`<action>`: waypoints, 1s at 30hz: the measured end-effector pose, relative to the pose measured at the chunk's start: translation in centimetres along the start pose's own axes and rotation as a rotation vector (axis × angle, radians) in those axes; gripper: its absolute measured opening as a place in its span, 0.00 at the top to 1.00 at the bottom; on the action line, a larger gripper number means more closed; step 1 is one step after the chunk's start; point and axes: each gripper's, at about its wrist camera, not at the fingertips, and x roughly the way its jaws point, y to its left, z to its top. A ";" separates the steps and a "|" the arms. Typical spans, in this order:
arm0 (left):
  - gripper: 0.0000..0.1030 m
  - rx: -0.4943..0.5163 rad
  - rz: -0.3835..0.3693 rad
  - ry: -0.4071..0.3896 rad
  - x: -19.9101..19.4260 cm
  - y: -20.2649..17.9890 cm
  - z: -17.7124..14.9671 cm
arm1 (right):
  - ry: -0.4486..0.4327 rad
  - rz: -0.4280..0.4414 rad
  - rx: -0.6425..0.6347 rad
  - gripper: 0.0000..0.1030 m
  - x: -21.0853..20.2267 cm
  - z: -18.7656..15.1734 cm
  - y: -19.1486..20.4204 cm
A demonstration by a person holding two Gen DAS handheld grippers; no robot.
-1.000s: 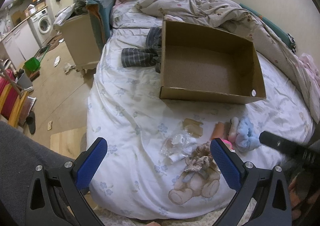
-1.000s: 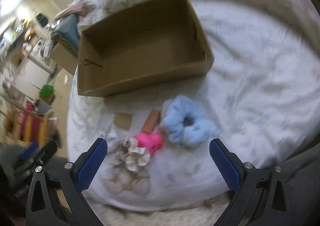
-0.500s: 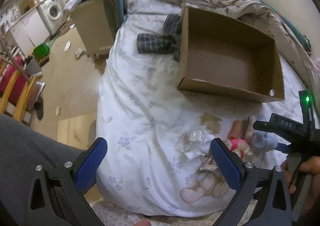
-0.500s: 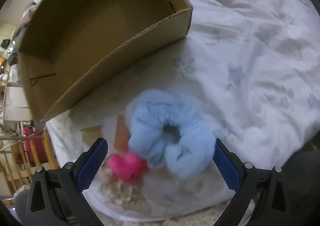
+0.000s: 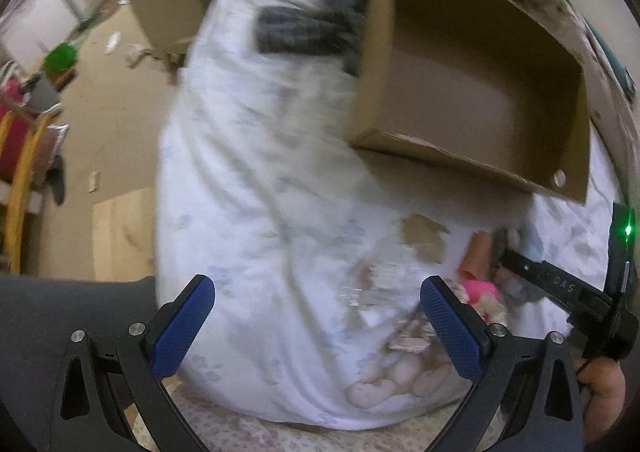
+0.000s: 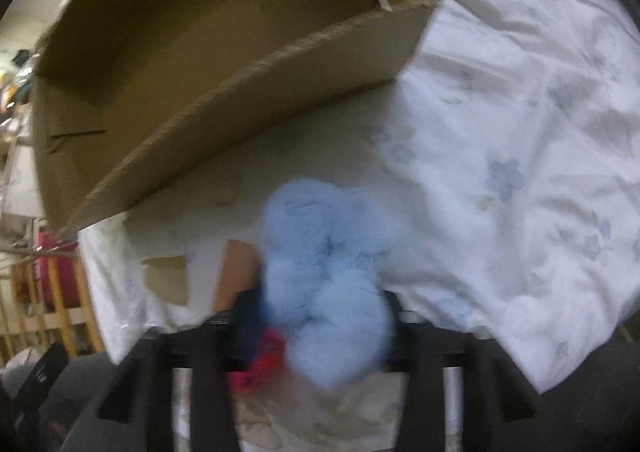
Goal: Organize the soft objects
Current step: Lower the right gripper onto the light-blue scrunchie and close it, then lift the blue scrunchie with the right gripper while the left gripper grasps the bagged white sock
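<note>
On the bed [image 5: 248, 212], just in front of the cardboard box [image 6: 224, 100], the right gripper [image 6: 320, 308] is clamped on the blue scrunchie [image 6: 324, 276]. Its fingers are pressed into the fluff on both sides, and the scrunchie bulges out between and above them. A pink toy [image 6: 260, 364] sits touching the scrunchie at the lower left, partly behind one finger; whether it is also caught in the grip cannot be told from the blur.

The left gripper [image 5: 320, 324] is held with its blue pads [image 5: 452, 332] wide apart and nothing between them, above the bed's near edge.

Handling notes, as judgement:
- The scrunchie looks very light and fully compressible. It will not slip readily, since the pile gives the pads purchase.
- The best hold is across the thick ring body, not on loose outer fluff, which could pull free.
- There is no fragility concern, so firm closure is acceptable.
- The box appears empty and stands open-topped just beyond the scrunchie, so a short lift over its near wall should suffice.
- The remaining small items [image 5: 476, 256] lie clustered beside the scrunchie's spot, in front of the box.
</note>
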 end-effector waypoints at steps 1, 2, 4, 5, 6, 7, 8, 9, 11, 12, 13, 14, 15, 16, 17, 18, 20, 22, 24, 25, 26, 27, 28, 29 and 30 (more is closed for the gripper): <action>0.00 0.021 -0.005 0.016 0.4 -0.7 0.2 | -0.010 0.000 -0.002 0.67 -0.3 -0.1 0.1; 0.00 0.042 -0.014 0.033 0.8 -1.4 0.5 | -0.020 0.002 -0.003 0.70 -0.7 -0.1 0.0; 0.01 0.062 -0.036 0.050 1.5 -2.4 0.7 | -0.037 0.027 0.004 0.71 -1.4 0.2 -0.3; 0.03 0.067 -0.037 0.059 1.9 -2.8 0.8 | -0.041 0.044 0.014 0.71 -1.6 0.3 -0.5; 0.08 0.071 -0.039 0.071 2.3 -3.1 1.0 | -0.048 0.059 0.022 0.71 -2.0 0.3 -0.7; 0.13 0.072 -0.048 0.090 2.9 -3.3 1.1 | -0.059 0.066 0.023 0.71 -2.5 0.3 -1.0; 0.15 0.072 -0.052 0.107 3.3 -3.5 1.1 | -0.070 0.069 0.023 0.71 -3.2 0.3 -1.5; 0.18 0.069 -0.056 0.124 3.7 -3.6 1.2 | -0.076 0.076 0.025 0.71 -3.5 0.4 -1.7; 0.22 0.067 -0.053 0.149 4.7 -3.8 1.4 | -0.080 0.092 0.033 0.71 -4.2 0.3 -2.5; 0.24 0.066 -0.051 0.161 5.2 -3.8 1.5 | -0.082 0.095 0.035 0.71 -4.2 0.2 -2.3; 0.27 0.066 -0.051 0.171 5.6 -3.9 1.5 | -0.081 0.102 0.037 0.71 -4.8 0.3 -3.2; 0.30 0.066 -0.046 0.177 5.9 -3.8 1.5 | -0.079 0.108 0.038 0.71 -5.0 0.3 -3.4; 0.36 0.066 -0.031 0.182 6.2 -3.7 1.6 | -0.078 0.111 0.039 0.71 -5.0 0.4 -3.4; 0.40 0.057 -0.033 0.183 6.4 -3.4 1.6 | -0.079 0.114 0.038 0.71 -5.1 0.4 -3.4; 0.42 0.042 -0.033 0.179 6.4 -3.0 1.7 | -0.080 0.119 0.035 0.71 -5.3 0.3 -3.5; 0.45 0.030 -0.025 0.168 6.3 -2.8 1.7 | -0.081 0.122 0.035 0.71 -5.4 0.3 -3.6; 0.50 0.008 -0.021 0.145 5.9 -2.0 1.9 | -0.081 0.128 0.033 0.71 -5.5 0.3 -3.6; 0.52 -0.012 -0.034 0.144 5.7 -1.3 2.0 | -0.078 0.135 0.034 0.71 -5.7 0.3 -3.6; 0.60 -0.011 -0.032 0.150 5.6 -1.0 1.9 | -0.077 0.136 0.030 0.71 -5.5 0.1 -3.5; 0.67 -0.003 -0.023 0.161 6.0 -1.0 1.9 | -0.076 0.134 0.027 0.71 -5.6 0.1 -3.5; 0.70 0.002 -0.015 0.174 6.3 -1.0 1.7 | -0.075 0.131 0.023 0.71 -5.4 0.1 -3.3; 0.77 0.007 -0.014 0.191 6.9 -0.9 1.6 | -0.073 0.128 0.019 0.71 -5.4 0.0 -3.3; 0.89 0.005 -0.013 0.204 7.4 -0.7 1.5 | -0.071 0.125 0.017 0.71 -5.4 0.0 -3.3; 0.92 0.002 -0.010 0.209 7.4 -0.4 1.6 | -0.069 0.121 0.014 0.71 -5.3 0.0 -3.3; 0.93 0.002 -0.005 0.202 7.6 -0.6 1.6 | -0.067 0.117 0.012 0.71 -5.4 -0.1 -3.3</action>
